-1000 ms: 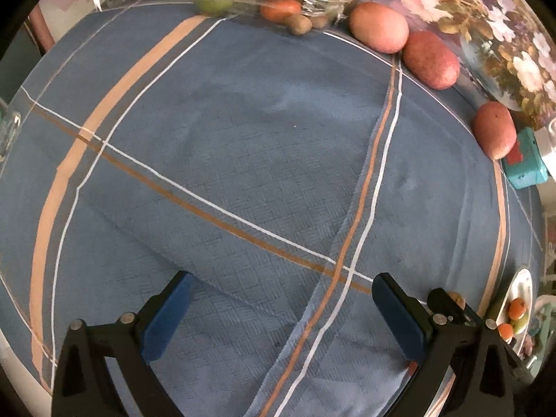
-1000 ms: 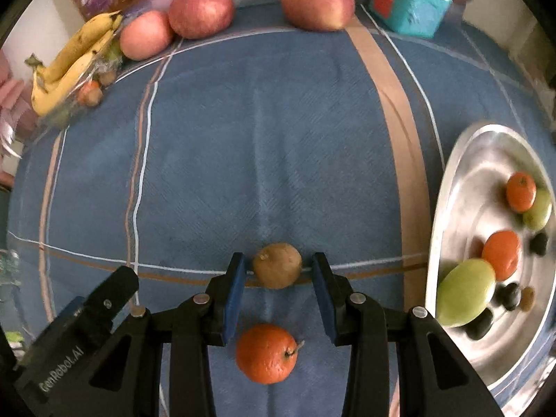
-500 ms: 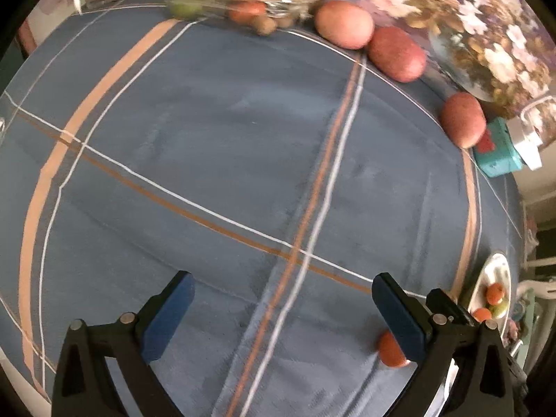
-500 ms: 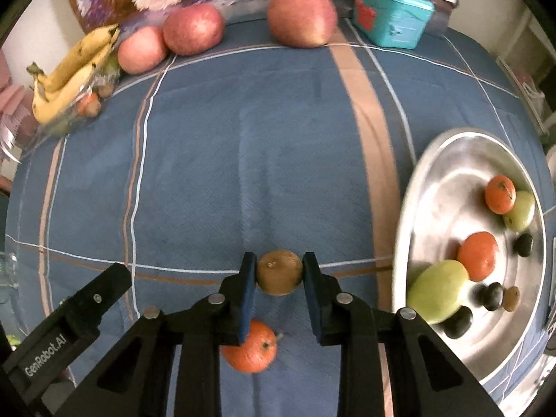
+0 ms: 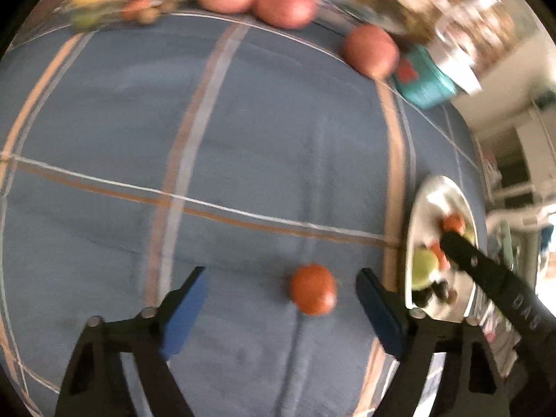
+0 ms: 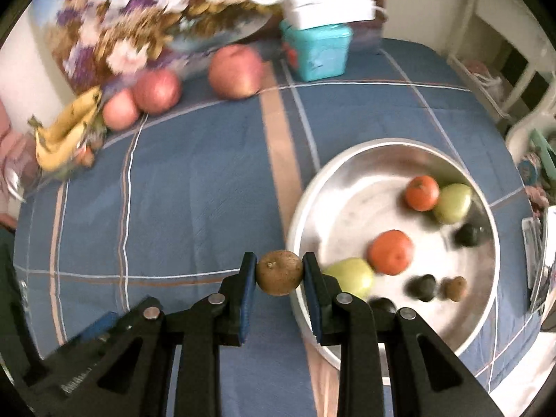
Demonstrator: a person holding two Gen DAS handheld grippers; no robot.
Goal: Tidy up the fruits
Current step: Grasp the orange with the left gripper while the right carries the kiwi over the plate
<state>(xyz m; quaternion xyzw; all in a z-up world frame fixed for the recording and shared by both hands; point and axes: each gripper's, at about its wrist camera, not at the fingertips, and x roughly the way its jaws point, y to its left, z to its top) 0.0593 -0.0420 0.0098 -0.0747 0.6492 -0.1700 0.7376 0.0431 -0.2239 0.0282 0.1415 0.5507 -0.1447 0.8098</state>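
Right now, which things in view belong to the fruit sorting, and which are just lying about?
Job:
- right gripper, shut on brown fruit
- left gripper, jaws just narrowing around orange, not touching it
- metal bowl
- apples, bananas

Lying about:
- teal box
- floral cloth

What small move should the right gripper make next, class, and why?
Probably carry the brown fruit a little further right, over the metal bowl. The right gripper is shut on it, just short of the rim, and similar fruit already lies inside.
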